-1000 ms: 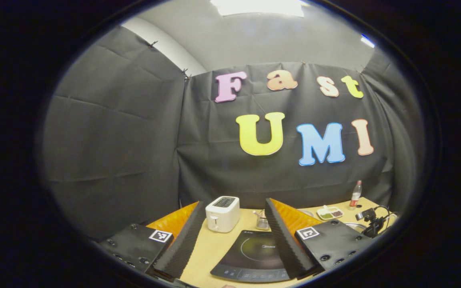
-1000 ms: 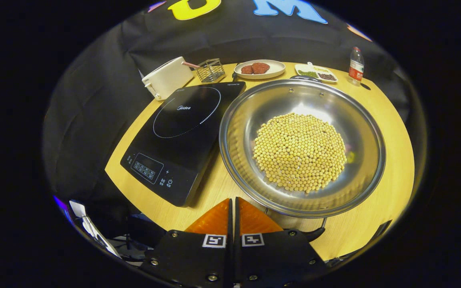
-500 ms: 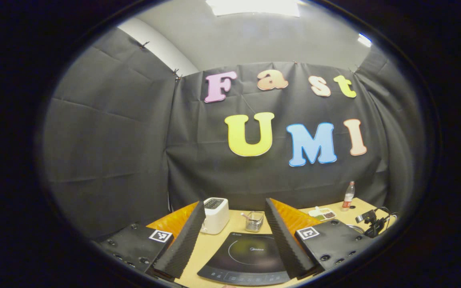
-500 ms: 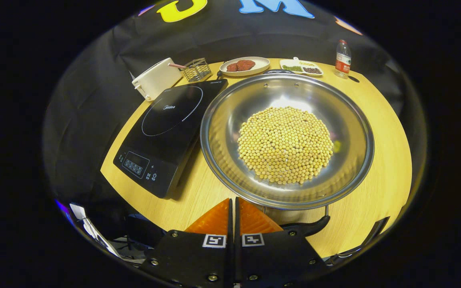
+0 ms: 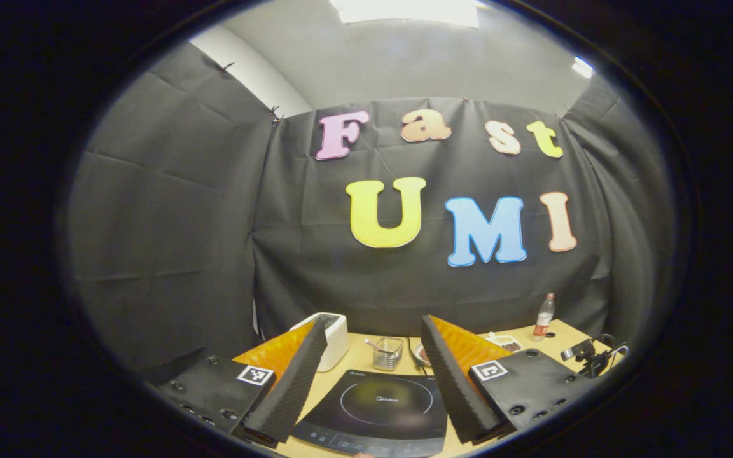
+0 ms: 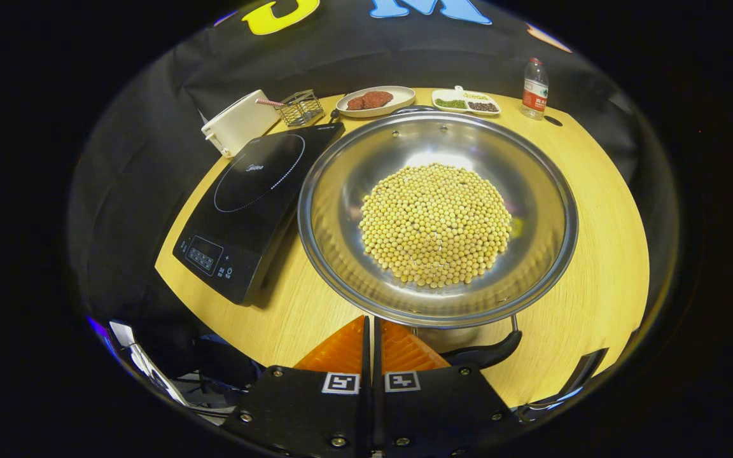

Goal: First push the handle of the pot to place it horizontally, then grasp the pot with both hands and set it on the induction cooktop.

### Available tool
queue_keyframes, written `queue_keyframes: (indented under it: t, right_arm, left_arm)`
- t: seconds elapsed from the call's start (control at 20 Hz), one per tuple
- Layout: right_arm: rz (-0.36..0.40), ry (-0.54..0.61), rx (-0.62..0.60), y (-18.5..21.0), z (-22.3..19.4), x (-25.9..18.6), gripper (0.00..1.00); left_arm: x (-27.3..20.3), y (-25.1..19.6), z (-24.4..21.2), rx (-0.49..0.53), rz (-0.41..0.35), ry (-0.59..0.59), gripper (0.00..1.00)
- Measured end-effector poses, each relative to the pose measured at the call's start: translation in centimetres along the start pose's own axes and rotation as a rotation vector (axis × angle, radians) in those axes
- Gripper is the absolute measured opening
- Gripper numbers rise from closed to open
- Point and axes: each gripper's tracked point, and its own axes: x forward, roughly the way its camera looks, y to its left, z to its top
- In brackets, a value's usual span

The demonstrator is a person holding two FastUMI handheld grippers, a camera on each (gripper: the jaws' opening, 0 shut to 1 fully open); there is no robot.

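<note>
Steel pot [image 6: 436, 216] rim overlapping cooktop [image 6: 249, 197] edge, right gripper [image 6: 371, 331] clenched beside handle [image 6: 484, 356], left gripper [image 5: 373, 381] released

We see a round wooden table [image 6: 595, 210] with a pale yellow top. At its centre sits a wide steel pot [image 6: 436, 216] holding a mound of soybeans. Just beside the pot, at nine o'clock, lies a black induction cooktop [image 6: 252, 203]. At ten o'clock stands a white toaster [image 6: 236, 121], with a small wire basket [image 6: 300, 107] next to it. At twelve o'clock rest a plate of brown patties [image 6: 376, 100] and a divided dish [image 6: 466, 102]. At one o'clock stands a plastic bottle [image 6: 534, 89].
</note>
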Motion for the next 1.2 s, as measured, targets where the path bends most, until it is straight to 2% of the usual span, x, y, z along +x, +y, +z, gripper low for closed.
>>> queue_keyframes:
  t: [0.8,1.1,1.2]
  right_arm:
    - [-0.062,0.035,-0.013,-7.0,0.1,-1.0,0.00]
    - [-0.103,0.035,-0.027,-10.9,0.9,-1.1,0.00]
    - [-0.126,0.029,-0.032,-12.4,1.2,-1.3,0.00]
  left_arm:
    - [3.3,-8.5,0.2,-0.002,-0.083,0.004,1.00]
    - [4.0,-11.2,-0.3,-0.005,-0.096,0.014,1.00]
    - [4.2,-12.0,-0.4,-0.009,-0.096,0.018,0.97]
